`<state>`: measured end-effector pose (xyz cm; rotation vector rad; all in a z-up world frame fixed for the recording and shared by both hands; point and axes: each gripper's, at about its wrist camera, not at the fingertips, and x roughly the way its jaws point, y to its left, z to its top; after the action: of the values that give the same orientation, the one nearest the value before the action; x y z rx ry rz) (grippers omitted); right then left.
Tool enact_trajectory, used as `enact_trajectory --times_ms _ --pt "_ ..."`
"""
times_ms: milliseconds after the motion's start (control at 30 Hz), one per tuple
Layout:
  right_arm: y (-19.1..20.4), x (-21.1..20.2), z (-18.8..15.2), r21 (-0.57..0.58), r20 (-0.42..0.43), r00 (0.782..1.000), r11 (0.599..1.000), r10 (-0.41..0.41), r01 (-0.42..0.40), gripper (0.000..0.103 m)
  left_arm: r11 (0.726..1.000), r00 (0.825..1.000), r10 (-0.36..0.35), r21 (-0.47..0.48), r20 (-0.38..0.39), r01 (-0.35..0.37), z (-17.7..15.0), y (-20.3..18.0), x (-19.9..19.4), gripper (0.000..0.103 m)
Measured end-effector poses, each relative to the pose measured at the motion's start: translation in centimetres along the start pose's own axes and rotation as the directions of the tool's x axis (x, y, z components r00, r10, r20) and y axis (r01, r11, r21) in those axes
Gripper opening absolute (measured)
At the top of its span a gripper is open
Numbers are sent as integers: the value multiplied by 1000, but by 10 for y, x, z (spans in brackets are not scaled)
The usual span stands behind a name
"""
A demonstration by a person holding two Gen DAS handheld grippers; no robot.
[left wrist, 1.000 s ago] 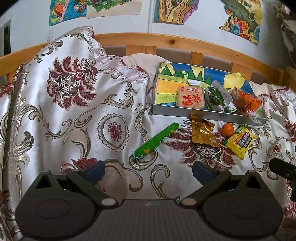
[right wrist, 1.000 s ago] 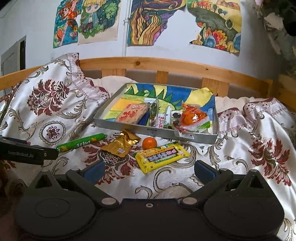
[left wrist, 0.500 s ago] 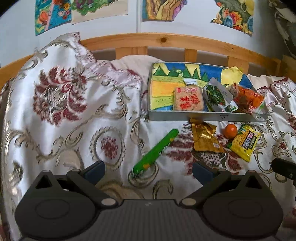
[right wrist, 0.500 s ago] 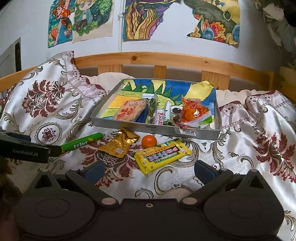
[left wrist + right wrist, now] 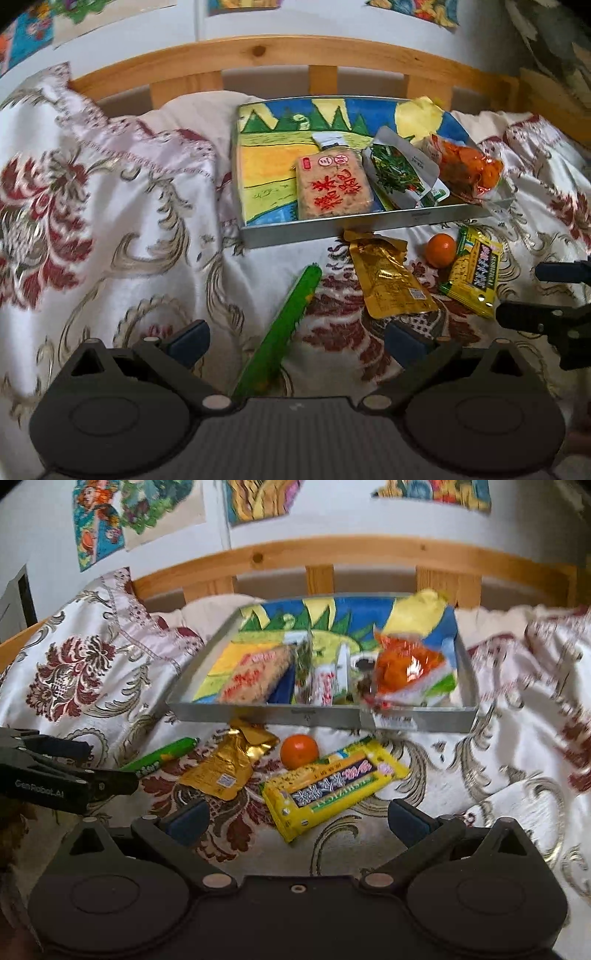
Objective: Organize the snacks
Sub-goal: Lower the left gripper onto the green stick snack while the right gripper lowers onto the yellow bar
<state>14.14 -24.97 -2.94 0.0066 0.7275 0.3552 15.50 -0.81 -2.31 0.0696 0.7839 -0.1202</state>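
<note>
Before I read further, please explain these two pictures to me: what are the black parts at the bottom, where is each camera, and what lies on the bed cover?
Each picture comes from a camera mounted on a hand-held gripper, a two-finger tool that a person carries; there is no robot arm. The black parts below are the tool's own body and fingers. The left gripper is open and holds nothing, with a long green snack stick lying between its fingers. The right gripper is open too, empty, facing a yellow snack packet. On the flowered bed cover also lie a gold pouch and a small orange fruit. Behind them a metal tray with a painted bottom already holds several snacks, among them a square rice cake and an orange bag.
</note>
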Motion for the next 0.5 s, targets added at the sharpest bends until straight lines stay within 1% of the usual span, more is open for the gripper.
enact_trajectory --times_ms 67,167,300,433,500 --pt "-4 10 2 21 -18 1000 1000 3 -2 102 999 1000 18 28 -9 -18 4 -1 7 102" --pt "-10 27 4 72 -40 999 997 -10 13 102 999 999 35 41 -23 -34 12 1 17 102" --pt "-16 45 10 127 -40 998 991 -42 46 102 998 999 21 55 -33 -20 17 3 25 101" --pt "-15 59 15 131 -37 996 988 -83 87 102 995 1000 18 103 -17 -16 20 -2 29 98" --pt "-14 62 14 118 -35 995 989 -90 94 100 990 1000 6 139 -27 -2 20 -5 31 94"
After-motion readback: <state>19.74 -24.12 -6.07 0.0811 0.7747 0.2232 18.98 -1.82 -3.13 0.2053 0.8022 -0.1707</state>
